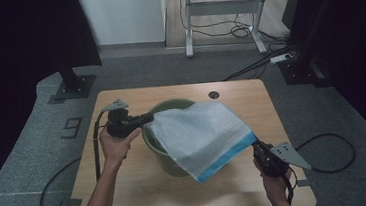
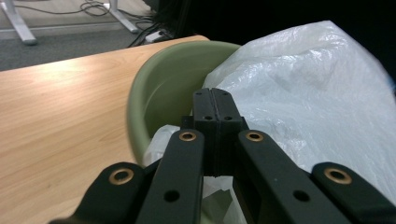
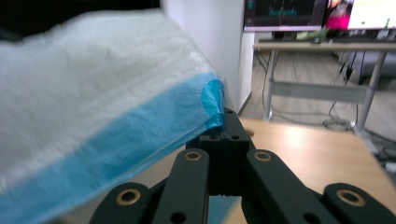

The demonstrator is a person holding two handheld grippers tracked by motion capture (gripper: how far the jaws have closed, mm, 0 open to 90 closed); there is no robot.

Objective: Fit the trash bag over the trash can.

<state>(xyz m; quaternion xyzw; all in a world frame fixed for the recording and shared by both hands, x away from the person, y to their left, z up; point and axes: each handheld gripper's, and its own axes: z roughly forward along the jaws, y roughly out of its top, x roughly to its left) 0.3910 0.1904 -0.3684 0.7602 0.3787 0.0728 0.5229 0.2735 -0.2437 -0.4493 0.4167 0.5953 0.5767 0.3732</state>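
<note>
Thin crinkly translucent plastic bag (image 1: 201, 134); matt green plastic bucket (image 1: 161, 152); wood-grain table (image 1: 143, 192).

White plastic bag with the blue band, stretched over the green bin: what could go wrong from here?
1. The right tool pinches only a corner of the white plastic bag with the blue band; it may slip out or tear.
2. The left tool grips the opposite edge at the round green plastic bin; pulling could tip or drag the bin.

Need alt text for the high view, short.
Two hand-held tongs stretch a white plastic bag with a blue edge over a green bucket on a wooden table. The left tongs pinch the bag's far-left corner, and the right tongs pinch its blue near-right corner.
</note>
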